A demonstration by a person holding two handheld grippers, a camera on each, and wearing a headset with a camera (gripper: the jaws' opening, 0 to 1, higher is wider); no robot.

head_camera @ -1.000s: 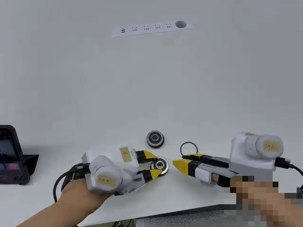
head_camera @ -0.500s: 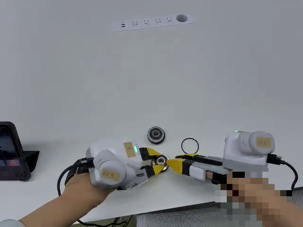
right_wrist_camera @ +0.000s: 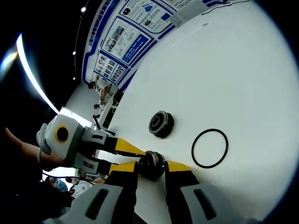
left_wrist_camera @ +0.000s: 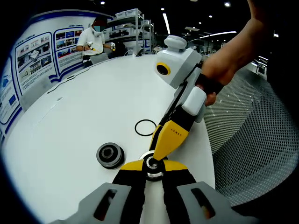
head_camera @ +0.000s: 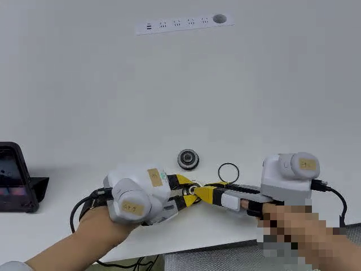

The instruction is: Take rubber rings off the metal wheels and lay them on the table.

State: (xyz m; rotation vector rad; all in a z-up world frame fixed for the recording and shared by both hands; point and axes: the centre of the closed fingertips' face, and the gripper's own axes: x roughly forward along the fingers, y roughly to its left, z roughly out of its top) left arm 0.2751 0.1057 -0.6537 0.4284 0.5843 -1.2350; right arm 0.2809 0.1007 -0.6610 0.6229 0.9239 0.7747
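white table (head_camera: 84, 141), two grippers meeting on one metal wheel (left_wrist_camera: 153, 163)
the left gripper (left_wrist_camera: 153, 168) and right gripper (right_wrist_camera: 152, 167) both clamp that wheel from opposite sides near the table's front edge; a second wheel (head_camera: 188, 159) sits just behind, a loose rubber ring (head_camera: 228, 172) lying flat beside it.

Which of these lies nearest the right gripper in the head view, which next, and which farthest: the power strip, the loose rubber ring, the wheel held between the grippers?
1. Held wheel, right at the tips of the right gripper.
2. Rubber ring, lying flat just behind that gripper.
3. Power strip, far back, at the top of the view.
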